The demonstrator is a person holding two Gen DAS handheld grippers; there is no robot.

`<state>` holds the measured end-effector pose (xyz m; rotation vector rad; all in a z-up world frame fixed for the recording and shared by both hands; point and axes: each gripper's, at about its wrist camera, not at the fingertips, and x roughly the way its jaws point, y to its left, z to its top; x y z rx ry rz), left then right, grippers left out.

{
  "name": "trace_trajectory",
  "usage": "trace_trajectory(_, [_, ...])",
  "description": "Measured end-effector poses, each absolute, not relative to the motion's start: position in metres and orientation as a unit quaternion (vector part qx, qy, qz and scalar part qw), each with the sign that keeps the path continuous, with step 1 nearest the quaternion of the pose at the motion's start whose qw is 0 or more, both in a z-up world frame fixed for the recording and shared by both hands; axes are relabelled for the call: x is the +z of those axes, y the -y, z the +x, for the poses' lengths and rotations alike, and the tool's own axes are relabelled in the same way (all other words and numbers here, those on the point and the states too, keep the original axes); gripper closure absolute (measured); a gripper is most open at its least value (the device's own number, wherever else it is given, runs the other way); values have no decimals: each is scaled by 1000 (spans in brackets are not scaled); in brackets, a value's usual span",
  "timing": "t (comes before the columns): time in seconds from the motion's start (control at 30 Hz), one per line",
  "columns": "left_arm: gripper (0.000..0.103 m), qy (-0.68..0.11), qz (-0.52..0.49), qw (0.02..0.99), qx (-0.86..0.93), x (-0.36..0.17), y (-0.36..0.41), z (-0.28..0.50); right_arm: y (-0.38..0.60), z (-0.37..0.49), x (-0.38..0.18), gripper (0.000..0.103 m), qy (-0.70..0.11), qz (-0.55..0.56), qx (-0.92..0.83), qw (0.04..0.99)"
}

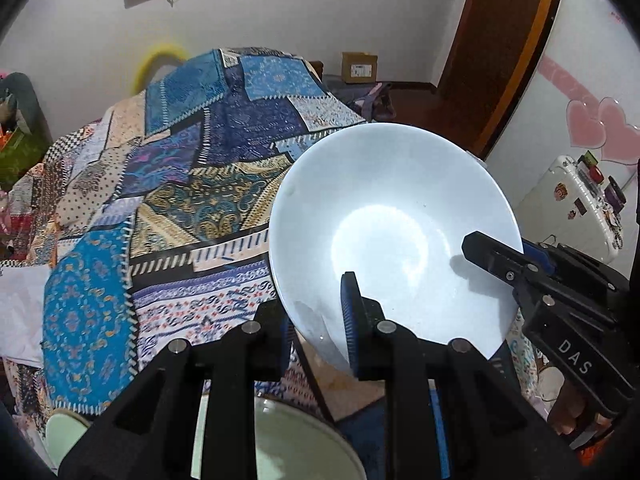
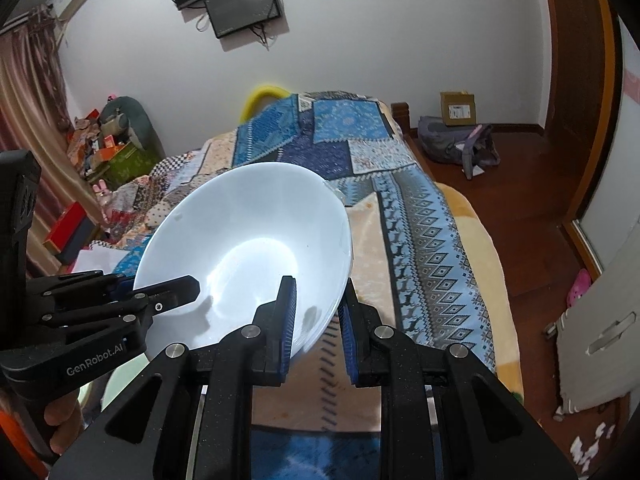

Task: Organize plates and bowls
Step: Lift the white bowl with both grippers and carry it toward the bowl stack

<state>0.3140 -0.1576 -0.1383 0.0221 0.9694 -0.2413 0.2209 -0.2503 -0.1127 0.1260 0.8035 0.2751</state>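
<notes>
A white bowl [image 1: 392,224] hangs tilted in the air above a patchwork quilt [image 1: 192,184], held from two sides. My left gripper [image 1: 316,332] is shut on its near rim, one blue pad inside the bowl and one outside. My right gripper [image 1: 504,248] is shut on the right rim, with a black finger lying inside the bowl. In the right wrist view the same bowl [image 2: 256,240] has its lower right rim pinched in my right gripper [image 2: 318,328], while my left gripper [image 2: 160,286] clamps the left rim. A pale green plate [image 1: 296,440] lies below, partly hidden by the gripper.
A second pale green dish [image 1: 64,432] sits at the lower left. The bed's right edge [image 2: 492,280] drops to a wooden floor with a backpack [image 2: 460,144] and cardboard box [image 2: 458,109]. A white suitcase [image 1: 572,204] stands by the door. Clutter [image 2: 108,148] lines the left wall.
</notes>
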Motion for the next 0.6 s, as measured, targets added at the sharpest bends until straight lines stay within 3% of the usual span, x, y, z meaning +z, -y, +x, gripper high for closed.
trace_trajectory(0.6, [82,-434,-13,896,-93,-94,99,238,195,172,-88,84,-366,46,164,915])
